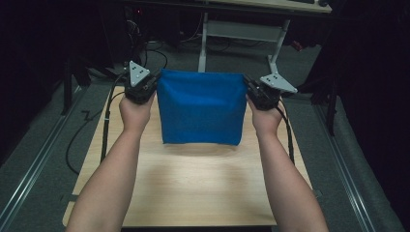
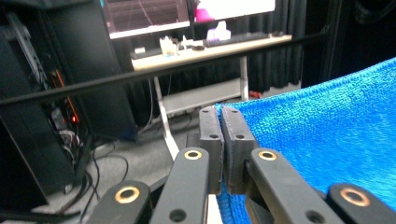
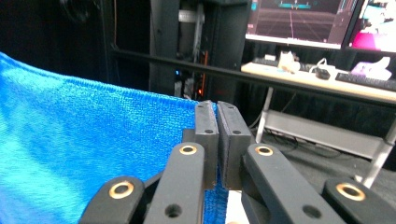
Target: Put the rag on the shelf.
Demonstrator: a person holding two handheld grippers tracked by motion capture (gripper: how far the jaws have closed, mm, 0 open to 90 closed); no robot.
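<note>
A soft blue square cloth (image 1: 200,107) is being held up between the left gripper (image 1: 153,83) and right gripper (image 1: 249,87), each pinched tight on a top corner.

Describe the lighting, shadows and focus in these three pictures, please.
High view: dim, dark surroundings; the blue cloth casts a soft shadow on the wooden table. Left gripper view: left tool sharp, bright monitors overexposed. Right gripper view: right tool sharp, background slightly soft.

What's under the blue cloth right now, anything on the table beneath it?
The blue cloth hangs between the left tool and right tool. Below its bottom edge lies bare wooden table with the cloth's shadow. The strip of table behind the cloth is hidden.
</note>
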